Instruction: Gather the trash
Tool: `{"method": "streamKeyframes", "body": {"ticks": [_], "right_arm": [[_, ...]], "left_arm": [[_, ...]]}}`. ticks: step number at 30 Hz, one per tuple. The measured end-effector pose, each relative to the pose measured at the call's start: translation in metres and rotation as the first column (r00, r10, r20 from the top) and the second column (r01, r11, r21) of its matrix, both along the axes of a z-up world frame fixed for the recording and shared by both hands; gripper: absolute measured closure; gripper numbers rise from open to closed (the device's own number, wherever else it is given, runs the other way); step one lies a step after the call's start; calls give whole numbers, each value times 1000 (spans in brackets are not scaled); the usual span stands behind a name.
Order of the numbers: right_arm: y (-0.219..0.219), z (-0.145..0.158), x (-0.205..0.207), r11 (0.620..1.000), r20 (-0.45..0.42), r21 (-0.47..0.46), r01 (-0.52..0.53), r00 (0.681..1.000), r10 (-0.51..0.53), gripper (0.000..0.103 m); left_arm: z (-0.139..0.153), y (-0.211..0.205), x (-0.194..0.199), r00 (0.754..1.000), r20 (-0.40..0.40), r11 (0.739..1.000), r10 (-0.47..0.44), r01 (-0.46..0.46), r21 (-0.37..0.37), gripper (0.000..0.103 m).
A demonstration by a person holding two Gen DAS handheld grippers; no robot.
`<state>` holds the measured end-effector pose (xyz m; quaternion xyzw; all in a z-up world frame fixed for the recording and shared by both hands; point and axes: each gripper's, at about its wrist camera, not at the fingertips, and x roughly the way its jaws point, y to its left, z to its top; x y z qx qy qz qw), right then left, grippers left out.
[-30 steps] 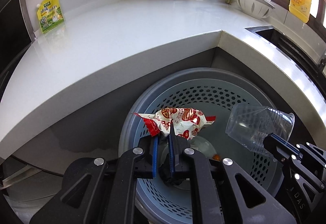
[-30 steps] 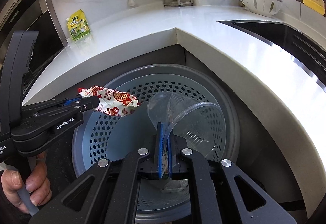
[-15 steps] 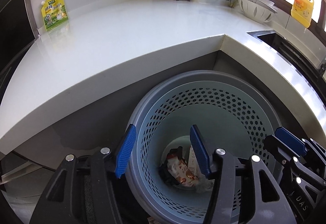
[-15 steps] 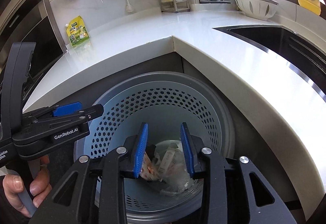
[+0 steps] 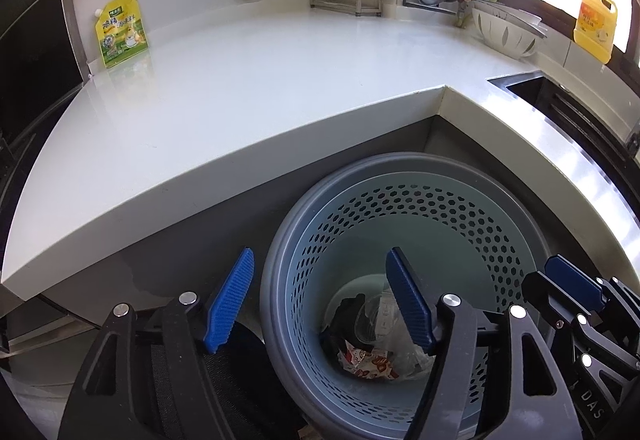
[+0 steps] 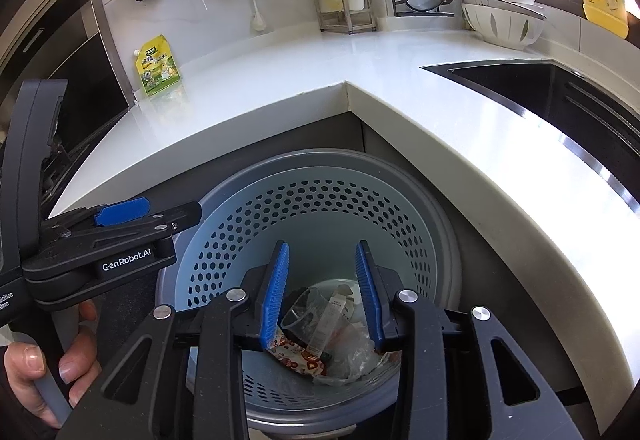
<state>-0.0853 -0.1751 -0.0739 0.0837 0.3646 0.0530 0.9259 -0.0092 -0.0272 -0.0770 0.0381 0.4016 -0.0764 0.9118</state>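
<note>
Both claws hang over the bin [image 6: 224,224], nothing between the pads — my left gripper [image 5: 320,304] is opening wider, my right gripper [image 6: 322,292] parting too. Below them the red-printed wrapper [image 6: 296,356] and the clear plastic cup [image 6: 308,310] lie at the bottom among other litter, dropped where trash belongs. Beyond, the white counter [image 5: 248,91] carries only a yellow pouch [image 5: 120,31] against the wall — probably not rubbish.

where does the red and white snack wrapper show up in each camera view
Left wrist: snack wrapper at the bin's bottom, lower centre, left of the right blue pad.
Right wrist: wrapper at the bin's bottom, between the blue pads.
Shared landmark: yellow pouch on the counter.
</note>
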Motion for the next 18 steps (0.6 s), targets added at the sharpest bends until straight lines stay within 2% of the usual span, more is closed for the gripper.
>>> {"method": "streamKeyframes", "body": {"ticks": [4, 8, 14, 18], "right_arm": [[-1, 3, -4, 1000, 8, 0, 10, 1000, -10, 66], [0, 7, -8, 1000, 23, -5, 17, 1000, -17, 57], [2, 11, -11, 1000, 34, -16, 25, 999, -25, 47], [2, 13, -13, 999, 46, -23, 36, 998, -35, 40]], "left_arm": [[4, 3, -2, 1000, 12, 1000, 5, -5, -2, 31], [7, 4, -5, 1000, 24, 1000, 15, -15, 9, 29], [12, 8, -9, 999, 36, 1000, 24, -24, 3, 20], [14, 8, -12, 999, 42, 1000, 23, -24, 6, 18]]}}
